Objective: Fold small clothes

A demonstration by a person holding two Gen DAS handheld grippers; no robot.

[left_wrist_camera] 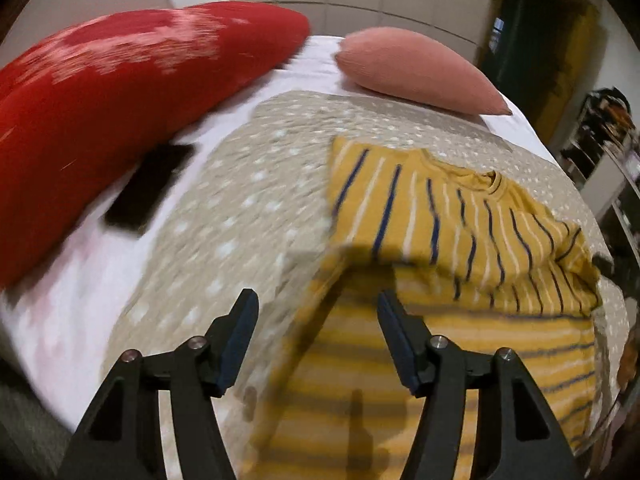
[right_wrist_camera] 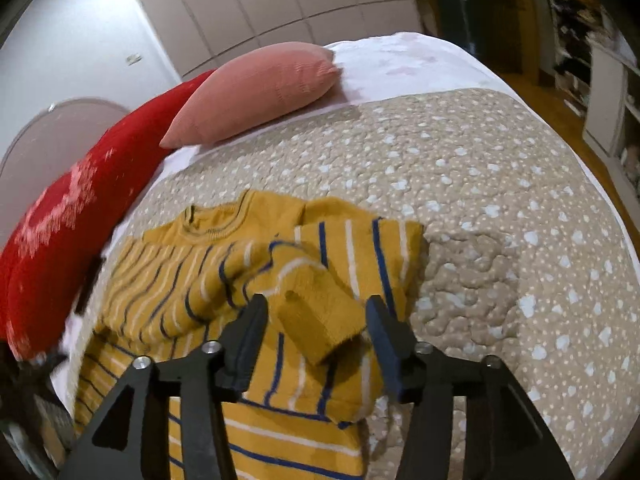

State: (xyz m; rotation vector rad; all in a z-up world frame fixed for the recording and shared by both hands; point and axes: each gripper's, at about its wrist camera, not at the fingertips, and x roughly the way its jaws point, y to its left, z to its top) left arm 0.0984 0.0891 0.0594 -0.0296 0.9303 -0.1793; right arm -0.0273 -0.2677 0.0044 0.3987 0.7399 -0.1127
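A small mustard-yellow sweater [left_wrist_camera: 460, 224] with blue and white stripes lies on the beige spotted bedspread [left_wrist_camera: 240, 208], its sleeves folded in over the body. My left gripper [left_wrist_camera: 318, 312] hangs open above the sweater's left edge, with nothing between its fingers. In the right wrist view the sweater [right_wrist_camera: 224, 272] fills the lower left. Its plain yellow cuff [right_wrist_camera: 320, 320] lies between the jaws of my right gripper [right_wrist_camera: 318, 316], and the pads stand apart from it on both sides.
A long red cushion [left_wrist_camera: 100, 112] and a pink cushion [left_wrist_camera: 420, 68] rest at the head of the bed on a white sheet [left_wrist_camera: 100, 280]. A black flat object [left_wrist_camera: 148, 188] lies by the red cushion. Bedspread [right_wrist_camera: 500, 220] stretches right of the sweater. Shelves [right_wrist_camera: 600, 80] stand beyond the bed.
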